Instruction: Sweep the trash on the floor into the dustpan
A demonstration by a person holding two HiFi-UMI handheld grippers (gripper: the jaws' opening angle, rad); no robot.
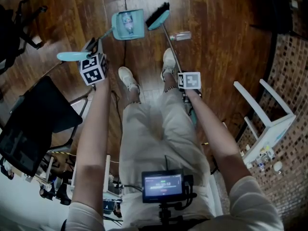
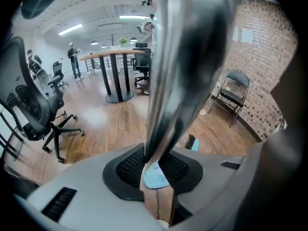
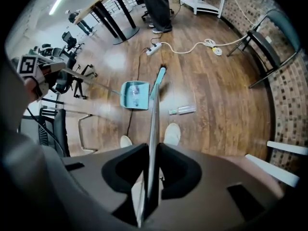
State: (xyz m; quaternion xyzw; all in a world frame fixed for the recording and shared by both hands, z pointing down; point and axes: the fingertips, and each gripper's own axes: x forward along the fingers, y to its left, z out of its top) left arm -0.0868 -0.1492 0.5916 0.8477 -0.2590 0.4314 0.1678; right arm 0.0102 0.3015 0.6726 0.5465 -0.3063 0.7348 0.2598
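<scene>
My right gripper is clamping shut on the broom handle, and my left gripper is pinching the dustpan handle. The bottle is lying right of the broom head, away from the dustpan, its length pointing toward it.

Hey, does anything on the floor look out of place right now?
Yes: a clear plastic bottle lies on its side on the wood floor, right of the broom head, outside the dustpan.
</scene>
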